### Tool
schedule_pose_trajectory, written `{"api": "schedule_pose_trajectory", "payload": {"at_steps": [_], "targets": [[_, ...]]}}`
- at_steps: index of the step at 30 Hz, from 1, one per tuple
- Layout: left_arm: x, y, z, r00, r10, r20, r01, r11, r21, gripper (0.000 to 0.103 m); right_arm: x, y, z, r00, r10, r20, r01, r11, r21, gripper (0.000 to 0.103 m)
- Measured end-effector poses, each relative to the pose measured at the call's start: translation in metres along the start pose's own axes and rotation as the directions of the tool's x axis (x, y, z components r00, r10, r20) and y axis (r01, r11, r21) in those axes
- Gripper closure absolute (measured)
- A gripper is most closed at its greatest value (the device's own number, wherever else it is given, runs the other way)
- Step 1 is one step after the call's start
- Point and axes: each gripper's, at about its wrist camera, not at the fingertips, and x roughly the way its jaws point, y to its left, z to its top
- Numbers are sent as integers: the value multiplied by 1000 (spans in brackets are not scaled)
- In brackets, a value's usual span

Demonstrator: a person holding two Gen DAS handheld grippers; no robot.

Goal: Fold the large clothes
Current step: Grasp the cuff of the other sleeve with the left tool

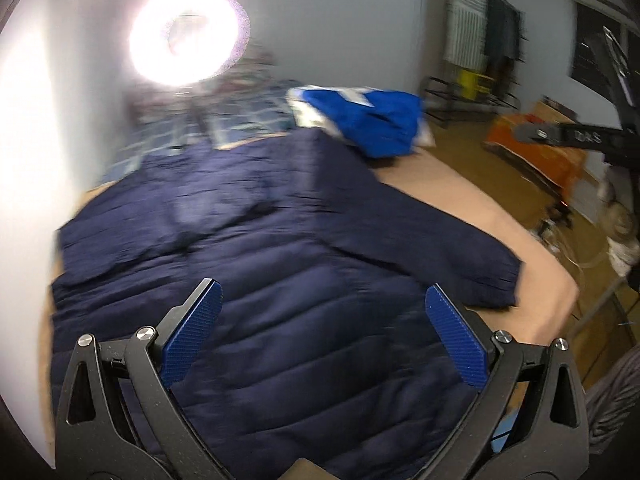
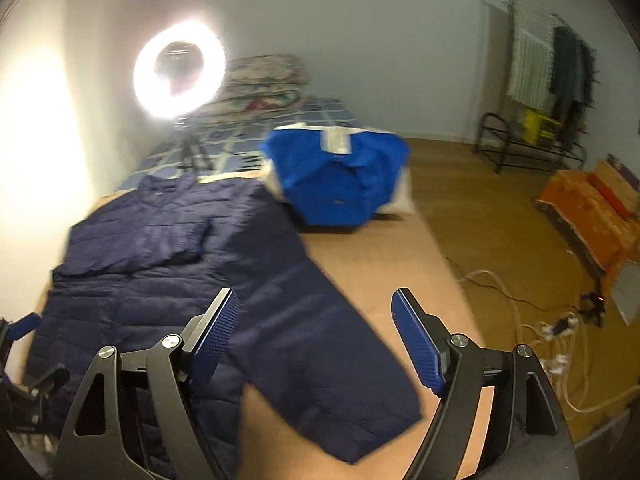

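A navy quilted puffer jacket (image 1: 248, 264) lies flat on a tan bed surface (image 1: 460, 208). Its left sleeve is folded across the chest and its right sleeve (image 2: 320, 344) stretches out toward the bed's near right. My left gripper (image 1: 320, 312) is open and empty, hovering above the jacket's lower body. My right gripper (image 2: 316, 320) is open and empty above the outstretched sleeve. The left gripper (image 2: 20, 332) also shows at the left edge of the right wrist view.
A bright blue garment (image 2: 340, 176) sits bunched on the bed beyond the jacket. A ring light (image 2: 178, 74) on a tripod glares at the head of the bed, near patterned bedding (image 2: 264, 80). Right: wooden floor, cables (image 2: 552, 332), orange box (image 2: 592, 208), clothes rack (image 2: 548, 80).
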Motion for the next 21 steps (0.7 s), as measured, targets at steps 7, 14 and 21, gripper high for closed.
{"api": "schedule_pose_trajectory", "payload": {"at_steps": [7,14,21], "targets": [[50,-111,8,978,-187,-96,199,971,134,5,15,-67,-2,992,-125,-15,126,987,101,24],[112,-202,-4,923,-285,-259,336,924,183,12,16,-117,4,978,-207,-14,205,955,212,24],[160,-261,-20,903,-210,-376,336,890,309,12,18,-146,1,975,-219,-30,217,925,310,24]]}}
